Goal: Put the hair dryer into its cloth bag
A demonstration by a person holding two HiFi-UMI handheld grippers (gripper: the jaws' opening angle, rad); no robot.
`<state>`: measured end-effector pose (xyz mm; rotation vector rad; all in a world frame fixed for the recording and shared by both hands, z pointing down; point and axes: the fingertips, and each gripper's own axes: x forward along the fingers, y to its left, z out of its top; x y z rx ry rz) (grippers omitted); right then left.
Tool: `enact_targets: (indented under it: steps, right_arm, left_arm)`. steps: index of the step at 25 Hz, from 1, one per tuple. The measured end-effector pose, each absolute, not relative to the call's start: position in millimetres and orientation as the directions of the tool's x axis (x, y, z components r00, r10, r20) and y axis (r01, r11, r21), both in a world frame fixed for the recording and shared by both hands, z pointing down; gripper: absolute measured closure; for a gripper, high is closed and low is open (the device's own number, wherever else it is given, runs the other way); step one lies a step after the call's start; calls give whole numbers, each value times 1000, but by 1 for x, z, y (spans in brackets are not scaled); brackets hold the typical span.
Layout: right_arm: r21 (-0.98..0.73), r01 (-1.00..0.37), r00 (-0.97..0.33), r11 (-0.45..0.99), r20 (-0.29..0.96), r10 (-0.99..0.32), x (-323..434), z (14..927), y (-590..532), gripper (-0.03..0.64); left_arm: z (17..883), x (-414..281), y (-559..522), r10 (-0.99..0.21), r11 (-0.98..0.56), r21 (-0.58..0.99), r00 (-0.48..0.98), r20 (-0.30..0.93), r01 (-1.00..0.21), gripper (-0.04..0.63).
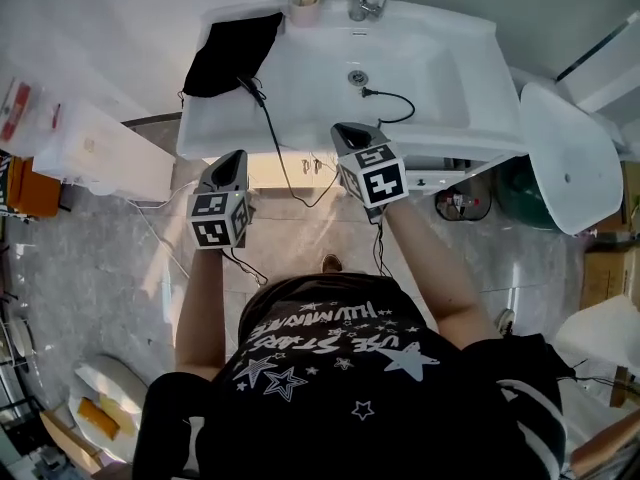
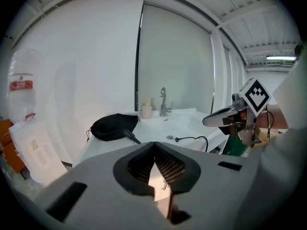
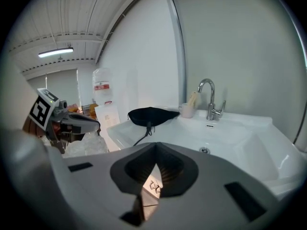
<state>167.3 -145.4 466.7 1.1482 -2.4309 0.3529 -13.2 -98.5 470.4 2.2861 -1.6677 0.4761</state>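
Bag (image 1: 232, 53), blk, on sink rim (image 1: 482, 68), plug (image 1: 366, 92) in basin (image 1: 315, 78)

The washbasin (image 1: 440, 88) looks like glossy white ceramic, its faucet (image 1: 362, 4) like polished chrome metal, the cloth bag (image 1: 232, 53) on its far left corner like matt black fabric, and the floor (image 1: 100, 258) like smooth grey mottled tile.

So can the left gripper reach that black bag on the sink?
Probably yes: the black bag lies on the sink's left corner, with nothing between it and the left gripper. Its jaws are shut, so they must open first.
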Motion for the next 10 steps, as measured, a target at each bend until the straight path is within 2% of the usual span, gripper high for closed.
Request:
enact_targets:
  steps: [10]
  right_arm:
    - [-58, -792, -552, 608, 495, -671, 147, 469, -116, 612]
  left_arm:
    - [473, -28, -71, -841, -354, 27, 331, 427, -935, 584]
